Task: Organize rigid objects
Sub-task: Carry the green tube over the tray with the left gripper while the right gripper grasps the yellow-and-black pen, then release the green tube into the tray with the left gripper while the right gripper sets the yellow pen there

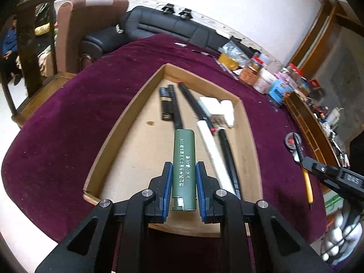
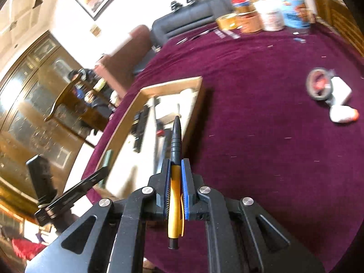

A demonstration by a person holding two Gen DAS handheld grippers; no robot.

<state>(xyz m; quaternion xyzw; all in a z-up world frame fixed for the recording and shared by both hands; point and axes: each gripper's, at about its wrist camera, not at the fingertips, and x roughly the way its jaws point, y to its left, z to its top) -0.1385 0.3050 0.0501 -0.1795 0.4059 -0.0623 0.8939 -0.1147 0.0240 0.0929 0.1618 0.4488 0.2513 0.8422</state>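
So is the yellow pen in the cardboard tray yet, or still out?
Out. The right gripper is shut on the yellow pen, holding it above the maroon cloth beside the cardboard tray, its tip pointing toward the tray.

Your green cylinder (image 1: 183,170), printed with white characters along its length, sits lengthwise between the left jaws, above the shallow cardboard tray (image 1: 127,118). In that tray lie a black lighter (image 1: 165,103), two long black rods (image 1: 198,107), a white stick (image 1: 212,146) and a white plug block (image 1: 218,110). Your yellow-and-black pen (image 2: 175,177) is pinched upright between the right jaws, tip pointing away.
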